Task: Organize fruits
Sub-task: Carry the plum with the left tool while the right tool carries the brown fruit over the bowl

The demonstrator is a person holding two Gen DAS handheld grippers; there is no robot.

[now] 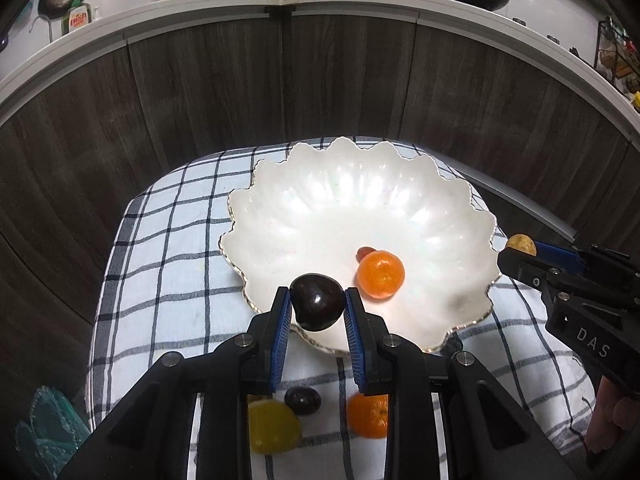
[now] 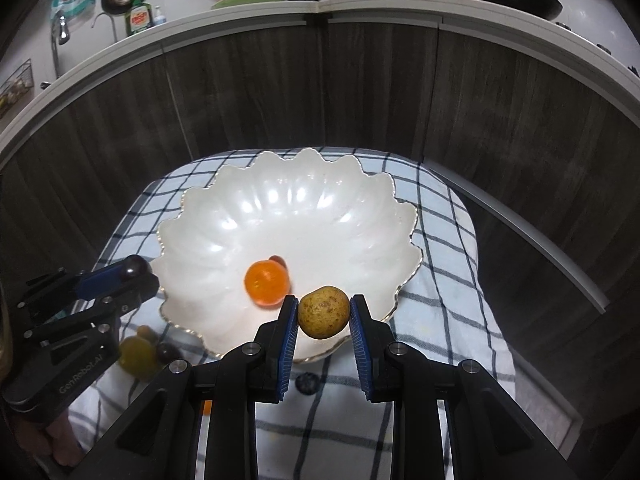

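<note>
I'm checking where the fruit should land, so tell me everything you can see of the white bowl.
The white bowl is wide and shallow, with a glossy pearly inside, fluted walls and a scalloped rim edged in a thin metallic line. It sits upright on a checked cloth. Inside rest an orange fruit and a small reddish one behind it; the rest of its floor is bare. No fingers touch it.

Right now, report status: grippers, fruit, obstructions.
Left gripper shut on dark plum; right gripper shut on speckled yellow fruit. Both at the near rim of white bowl. Orange already inside. Nothing blocking.
</note>
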